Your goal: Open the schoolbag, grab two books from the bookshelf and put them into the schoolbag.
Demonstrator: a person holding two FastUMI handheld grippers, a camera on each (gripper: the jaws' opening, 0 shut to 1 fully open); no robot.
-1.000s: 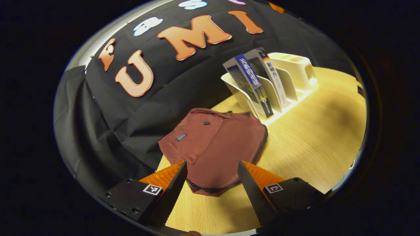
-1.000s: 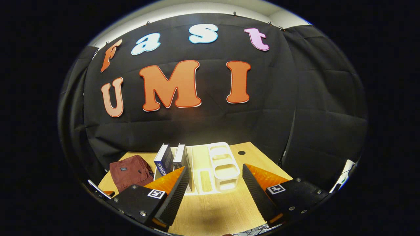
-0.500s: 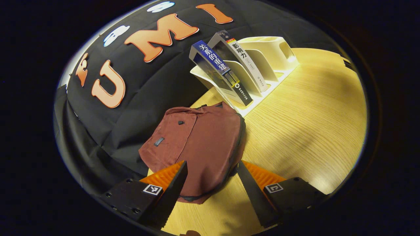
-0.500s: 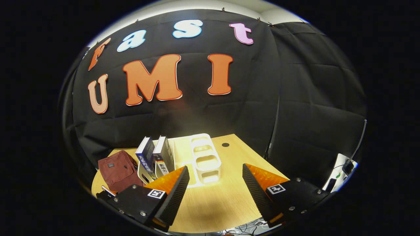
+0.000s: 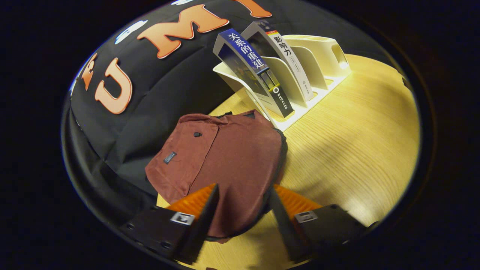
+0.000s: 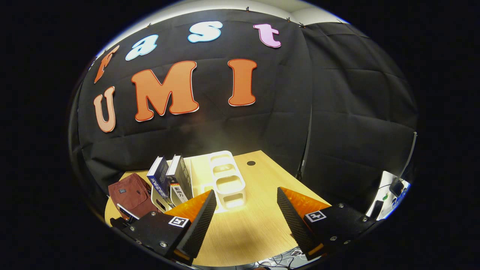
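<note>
A maroon schoolbag (image 5: 221, 157) lies flat on the wooden table (image 5: 356, 135), zipped shut along its dark edge. My left gripper (image 5: 242, 221) hovers open over the bag's near end, one finger on either side of it, neither pressing on it. Behind the bag stands a cream bookshelf (image 5: 300, 71) holding two upright books, one with a blue spine (image 5: 249, 63), one with a white spine (image 5: 290, 60). In the right gripper view, the schoolbag (image 6: 129, 195), the two books (image 6: 170, 182) and the bookshelf (image 6: 225, 182) sit at lower left. My right gripper (image 6: 245, 221) is open above bare table.
The black cloth wall rises directly behind the bag and shelf. A small dark hole (image 6: 251, 163) marks the table's far right part. Cables and a white device (image 6: 386, 195) lie beyond the table's right edge. Open tabletop (image 6: 243, 228) stretches in front of the shelf.
My left gripper has moved closer over the schoolbag, which now looks larger and lies between its fingers. The right gripper has drifted rightward, so the shelf sits further left in its view.
</note>
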